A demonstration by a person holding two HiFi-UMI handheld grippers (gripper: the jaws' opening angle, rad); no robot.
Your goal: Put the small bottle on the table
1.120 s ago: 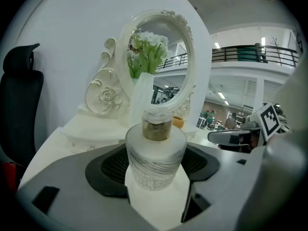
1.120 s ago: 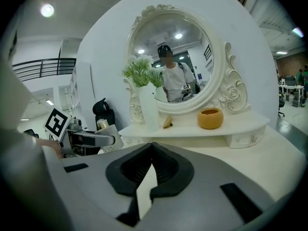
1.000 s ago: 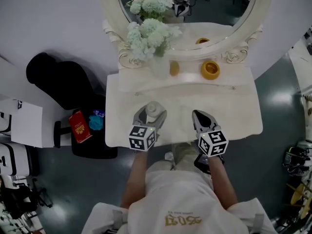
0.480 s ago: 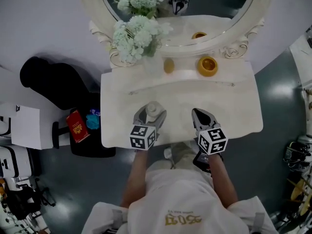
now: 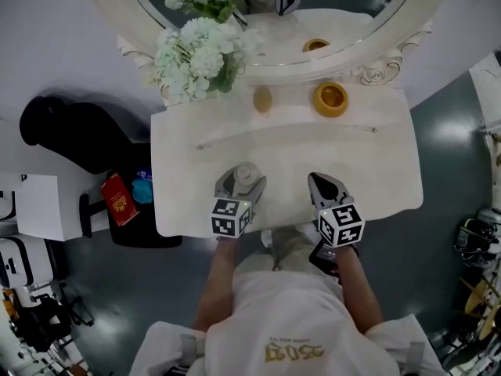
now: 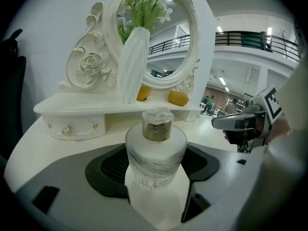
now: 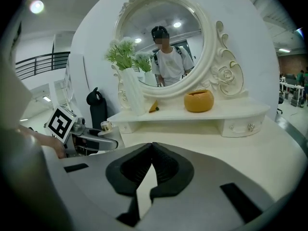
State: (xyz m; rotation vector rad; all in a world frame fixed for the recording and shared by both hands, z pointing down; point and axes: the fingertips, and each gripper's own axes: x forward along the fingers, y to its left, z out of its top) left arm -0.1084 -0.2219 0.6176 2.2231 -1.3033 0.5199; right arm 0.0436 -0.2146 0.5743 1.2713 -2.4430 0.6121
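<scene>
Standing at the rear left of the white desk, a white vase of pale flowers is seen before an oval mirror. Nearer the front edge, the small bottle is held upright between the wide-set jaws of the left gripper, with their pads pressed on its frosted sides. Whether its base touches the desk cannot be told. Further right, a yellow bowl is set on the raised shelf. The right gripper is held over the desk's front edge, its jaws closed together on nothing.
</scene>
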